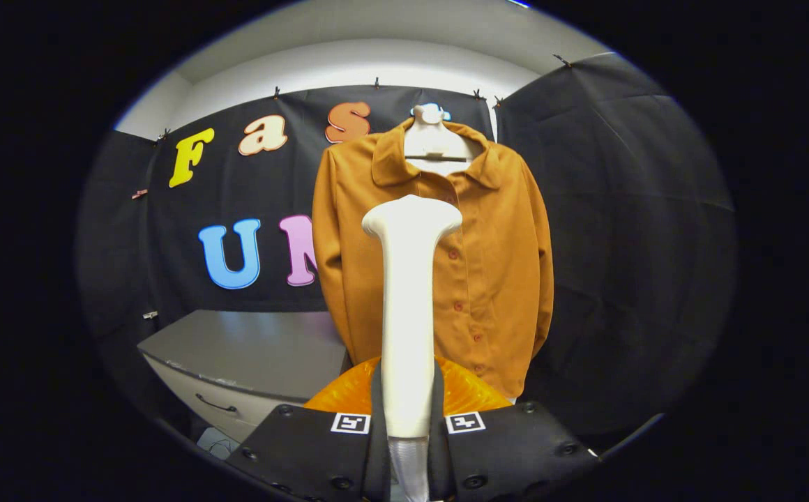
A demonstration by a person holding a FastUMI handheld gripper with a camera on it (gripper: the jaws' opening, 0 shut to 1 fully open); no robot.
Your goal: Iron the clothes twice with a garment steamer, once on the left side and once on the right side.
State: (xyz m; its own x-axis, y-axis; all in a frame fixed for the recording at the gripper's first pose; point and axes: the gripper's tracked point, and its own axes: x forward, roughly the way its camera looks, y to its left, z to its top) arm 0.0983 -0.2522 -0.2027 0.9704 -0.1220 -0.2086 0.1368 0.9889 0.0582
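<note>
A white garment steamer (408,307) stands upright between my fingers, its flat head at the top facing the clothes. My gripper (408,425) is shut on the steamer's handle, both black fingers (321,446) pressing its lower part. Beyond the steamer hangs an orange-brown buttoned shirt (495,265) on a white hanger (432,139). The steamer head sits in front of the shirt's chest, left of the button line; whether it touches the cloth I cannot tell. An orange translucent object (467,390) shows just behind the fingers, partly hidden by them.
A grey cabinet (251,355) with a drawer handle stands to the left, below the shirt's hem. Black cloth walls close in behind and to the right of the shirt.
</note>
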